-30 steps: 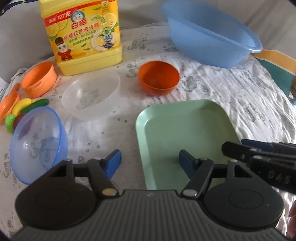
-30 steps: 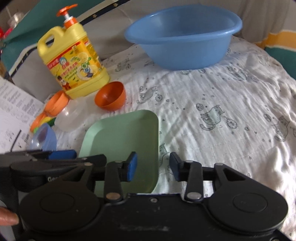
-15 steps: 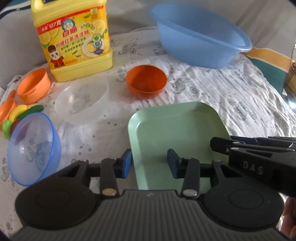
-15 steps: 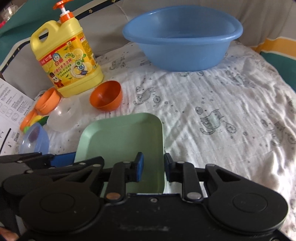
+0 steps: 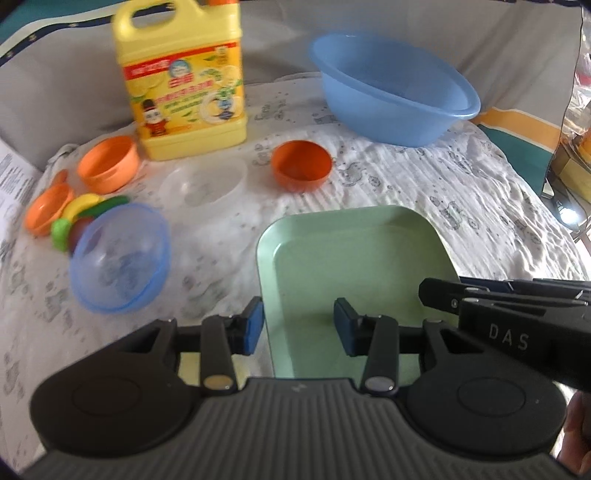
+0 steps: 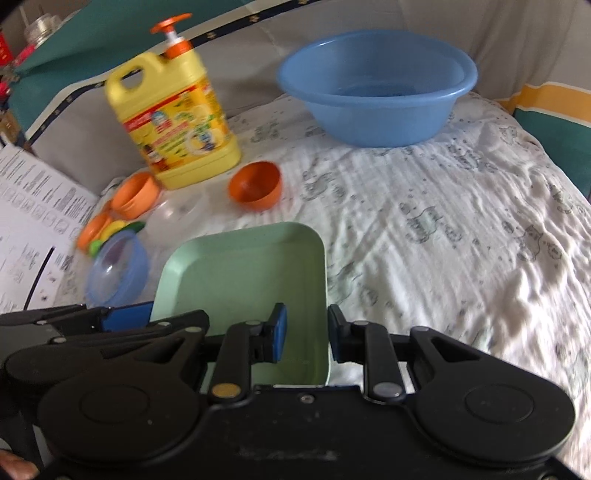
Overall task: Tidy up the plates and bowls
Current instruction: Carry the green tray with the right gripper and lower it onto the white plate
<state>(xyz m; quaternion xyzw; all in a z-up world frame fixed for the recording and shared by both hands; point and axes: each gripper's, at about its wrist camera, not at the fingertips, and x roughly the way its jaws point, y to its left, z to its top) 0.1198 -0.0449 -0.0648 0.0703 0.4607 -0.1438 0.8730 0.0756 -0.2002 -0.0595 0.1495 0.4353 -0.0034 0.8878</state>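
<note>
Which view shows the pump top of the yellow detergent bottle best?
The right wrist view: the yellow detergent bottle stands fully in frame there, orange pump included. In the left wrist view the bottle is closer and its label larger, but the frame's top edge cuts the pump off.

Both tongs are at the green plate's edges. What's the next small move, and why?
Probably close both. The left tongs straddle the green plate at its left rim, the right tongs at its right rim, and both look open with gaps at the pads.
</note>
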